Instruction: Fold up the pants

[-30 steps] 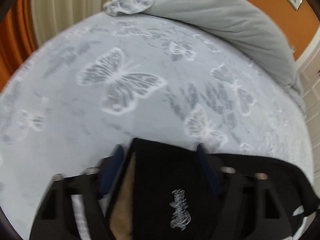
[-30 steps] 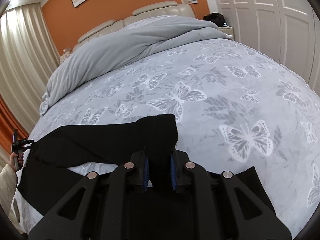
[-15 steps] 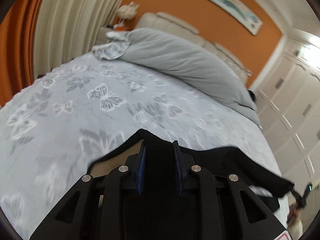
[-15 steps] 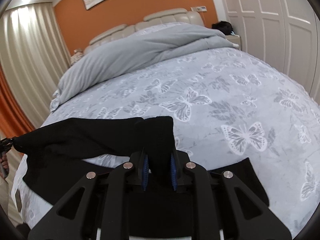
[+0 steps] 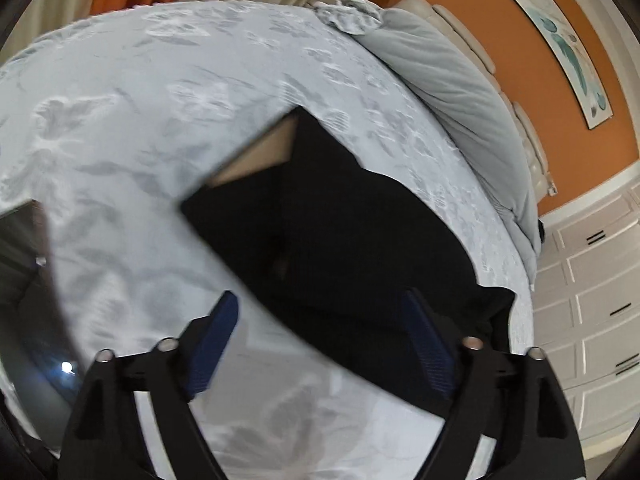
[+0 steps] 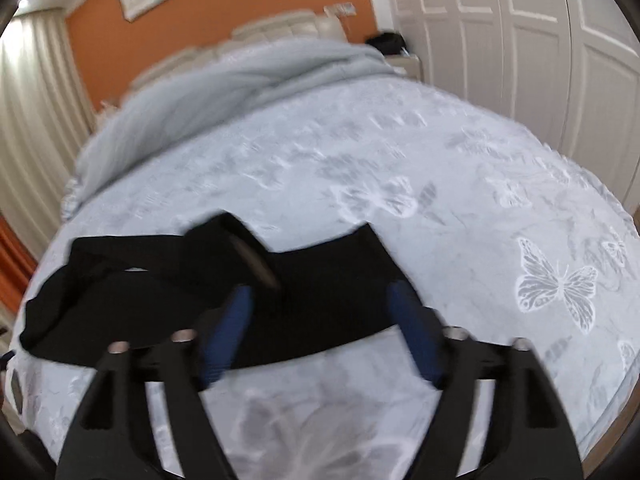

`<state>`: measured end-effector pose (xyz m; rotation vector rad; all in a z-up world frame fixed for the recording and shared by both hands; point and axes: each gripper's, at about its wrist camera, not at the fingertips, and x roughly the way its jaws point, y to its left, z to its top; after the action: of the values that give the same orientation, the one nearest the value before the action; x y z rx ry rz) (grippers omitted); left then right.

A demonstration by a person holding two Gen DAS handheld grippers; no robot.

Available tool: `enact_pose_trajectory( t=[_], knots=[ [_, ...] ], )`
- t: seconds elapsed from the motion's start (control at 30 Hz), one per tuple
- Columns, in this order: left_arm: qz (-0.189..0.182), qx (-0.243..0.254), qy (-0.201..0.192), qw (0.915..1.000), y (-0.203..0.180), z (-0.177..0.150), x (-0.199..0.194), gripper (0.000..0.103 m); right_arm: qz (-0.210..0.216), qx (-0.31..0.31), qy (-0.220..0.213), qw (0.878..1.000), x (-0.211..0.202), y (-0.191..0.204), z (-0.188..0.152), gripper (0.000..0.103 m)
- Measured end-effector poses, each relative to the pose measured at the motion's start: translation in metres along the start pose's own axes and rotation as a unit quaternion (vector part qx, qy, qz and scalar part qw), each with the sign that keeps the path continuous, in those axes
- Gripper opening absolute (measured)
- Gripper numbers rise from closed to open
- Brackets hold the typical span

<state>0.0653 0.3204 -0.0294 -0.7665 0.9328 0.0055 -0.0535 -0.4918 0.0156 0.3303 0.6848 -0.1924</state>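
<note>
The black pants (image 5: 344,236) lie folded on the butterfly-print bedspread (image 5: 132,112), with a tan inner lining showing at one corner (image 5: 260,156). My left gripper (image 5: 320,308) is open and empty, held above the near edge of the pants. In the right wrist view the pants (image 6: 168,304) lie flat across the near left of the bed. My right gripper (image 6: 320,296) is open and empty, just above their near edge. Both views are motion-blurred.
A grey duvet (image 6: 240,80) is bunched at the head of the bed by the orange wall (image 5: 532,52). White wardrobe doors (image 6: 520,40) stand along the right side. Curtains (image 6: 36,92) hang at the left. The bed edge (image 6: 600,420) is near on the right.
Both grippers were shut on the pants and have let go and opened. The pants now lie flat on the bed, and both grippers have pulled back above them.
</note>
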Motion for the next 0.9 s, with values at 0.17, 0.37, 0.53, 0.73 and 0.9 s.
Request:
enact_pose_trajectory(
  t=[0.17, 0.37, 0.53, 0.73, 0.9],
  knots=[
    [-0.039, -0.088, 0.049, 0.9941, -0.019, 0.005, 0.052, 0.087, 0.069, -0.008, 0.008, 0.998, -0.007, 0.036, -0.013, 0.082],
    [-0.063, -0.155, 0.052, 0.9845, -0.005, 0.017, 0.073, 0.011, 0.143, 0.068, 0.066, 0.985, 0.045, 0.063, -0.013, 0.082],
    [-0.055, -0.128, 0.055, 0.9888, -0.004, 0.025, 0.059, 0.005, 0.174, 0.128, 0.103, 0.971, 0.097, 0.083, -0.003, 0.084],
    [-0.056, -0.124, 0.069, 0.9883, 0.011, 0.037, 0.062, 0.005, 0.167, 0.267, 0.139, 0.939, 0.145, 0.042, -0.021, 0.076],
    [-0.044, -0.098, 0.054, 0.9927, 0.000, 0.053, 0.059, 0.004, 0.190, 0.312, 0.115, 0.924, 0.122, 0.021, -0.008, 0.091]
  ],
)
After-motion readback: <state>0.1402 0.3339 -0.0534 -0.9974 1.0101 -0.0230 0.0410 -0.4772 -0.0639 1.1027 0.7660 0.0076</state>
